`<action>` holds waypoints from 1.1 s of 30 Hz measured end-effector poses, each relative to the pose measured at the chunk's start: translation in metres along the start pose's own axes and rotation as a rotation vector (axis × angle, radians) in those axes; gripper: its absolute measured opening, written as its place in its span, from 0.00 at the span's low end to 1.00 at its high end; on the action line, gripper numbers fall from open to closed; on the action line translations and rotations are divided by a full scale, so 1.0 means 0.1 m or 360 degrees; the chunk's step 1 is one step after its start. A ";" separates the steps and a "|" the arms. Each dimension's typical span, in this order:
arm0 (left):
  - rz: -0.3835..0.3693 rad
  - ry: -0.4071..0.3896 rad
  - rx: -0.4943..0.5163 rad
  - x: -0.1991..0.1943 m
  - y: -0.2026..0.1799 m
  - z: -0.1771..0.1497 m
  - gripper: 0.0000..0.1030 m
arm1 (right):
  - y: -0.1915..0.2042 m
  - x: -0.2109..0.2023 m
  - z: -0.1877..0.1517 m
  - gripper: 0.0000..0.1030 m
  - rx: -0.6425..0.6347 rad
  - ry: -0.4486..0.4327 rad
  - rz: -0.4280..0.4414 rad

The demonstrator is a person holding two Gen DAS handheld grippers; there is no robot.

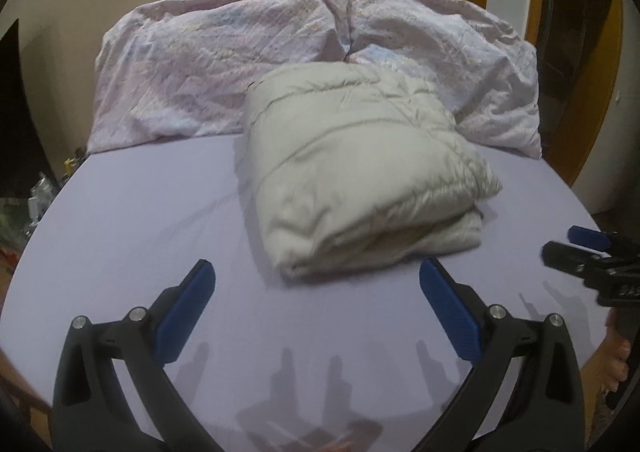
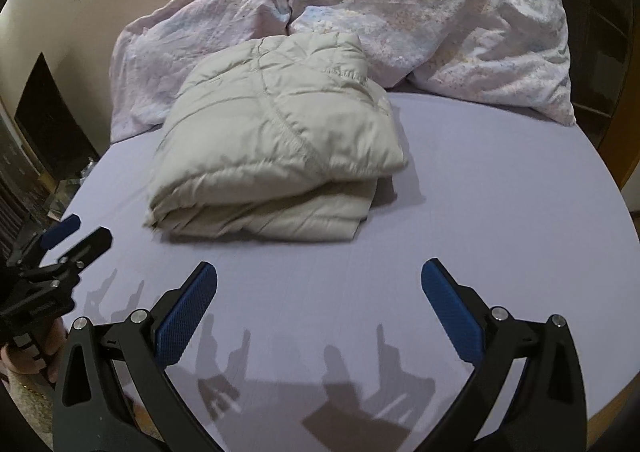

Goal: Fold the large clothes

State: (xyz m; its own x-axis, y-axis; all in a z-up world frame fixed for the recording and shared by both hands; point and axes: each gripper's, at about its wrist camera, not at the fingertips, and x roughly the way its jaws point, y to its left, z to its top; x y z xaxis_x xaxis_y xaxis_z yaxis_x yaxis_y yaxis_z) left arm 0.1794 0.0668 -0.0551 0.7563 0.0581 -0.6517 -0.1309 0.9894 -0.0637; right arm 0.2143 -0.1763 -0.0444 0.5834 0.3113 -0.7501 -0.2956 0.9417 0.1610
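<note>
A cream quilted jacket (image 1: 360, 172) lies folded into a thick bundle on the lilac bed sheet (image 1: 140, 228). It also shows in the right wrist view (image 2: 272, 140). My left gripper (image 1: 316, 272) is open and empty, held just in front of the bundle, apart from it. My right gripper (image 2: 319, 272) is open and empty, a little further back from the bundle. The right gripper also shows at the right edge of the left wrist view (image 1: 576, 244), and the left gripper at the left edge of the right wrist view (image 2: 76, 232).
A crumpled pale floral duvet (image 1: 240, 64) is heaped along the far side of the bed against the wall; it also shows in the right wrist view (image 2: 420, 12). A yellow door frame (image 1: 576, 52) stands at the right. Clutter lies on the floor at the left (image 1: 36, 196).
</note>
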 end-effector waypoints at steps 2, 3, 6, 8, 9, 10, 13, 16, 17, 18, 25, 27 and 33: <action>0.0001 0.0045 -0.0010 -0.06 -0.01 -0.09 0.98 | 0.00 -0.07 -0.08 0.99 0.0019 0.0007 0.0009; -0.0007 0.0057 -0.0012 -0.08 -0.01 -0.12 0.98 | 0.00 -0.10 -0.12 0.99 0.0023 0.0008 0.0012; -0.0026 0.0095 -0.0032 -0.16 -0.01 -0.21 0.98 | 0.02 -0.19 -0.22 0.99 0.0034 0.0015 0.0019; -0.0050 0.0125 -0.0040 -0.22 -0.03 -0.26 0.98 | 0.02 -0.23 -0.27 0.99 0.0041 0.0027 0.0036; -0.0057 0.0142 -0.0039 -0.24 -0.03 -0.27 0.98 | 0.02 -0.25 -0.29 0.99 0.0048 0.0031 0.0046; -0.0063 0.0150 -0.0035 -0.25 -0.05 -0.27 0.98 | 0.03 -0.27 -0.31 0.99 0.0053 0.0035 0.0059; -0.0069 0.0176 -0.0027 -0.31 -0.08 -0.29 0.98 | 0.05 -0.34 -0.35 0.99 0.0060 0.0022 0.0076; -0.0076 0.0174 -0.0029 -0.33 -0.09 -0.30 0.98 | 0.09 -0.37 -0.37 0.99 0.0059 0.0013 0.0083; -0.0073 0.0174 -0.0030 -0.34 -0.09 -0.29 0.98 | 0.10 -0.38 -0.37 0.99 0.0057 0.0011 0.0084; -0.0071 0.0175 -0.0033 -0.34 -0.09 -0.29 0.98 | 0.11 -0.38 -0.37 0.99 0.0054 0.0011 0.0082; -0.0064 0.0177 -0.0037 -0.35 -0.08 -0.26 0.98 | 0.13 -0.41 -0.35 0.99 0.0059 0.0010 0.0100; -0.0053 0.0175 -0.0037 -0.35 -0.08 -0.26 0.98 | 0.16 -0.43 -0.35 0.99 0.0057 0.0008 0.0101; -0.0062 0.0216 -0.0050 -0.35 -0.04 -0.22 0.98 | 0.22 -0.45 -0.34 0.99 0.0062 0.0041 0.0117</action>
State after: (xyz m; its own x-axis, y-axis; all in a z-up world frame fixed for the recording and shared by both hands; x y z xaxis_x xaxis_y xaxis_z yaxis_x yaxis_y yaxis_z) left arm 0.1394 0.0574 -0.0493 0.6677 -0.0007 -0.7444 -0.1251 0.9857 -0.1131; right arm 0.1558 -0.1744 -0.0287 0.5412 0.3768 -0.7517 -0.3067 0.9209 0.2407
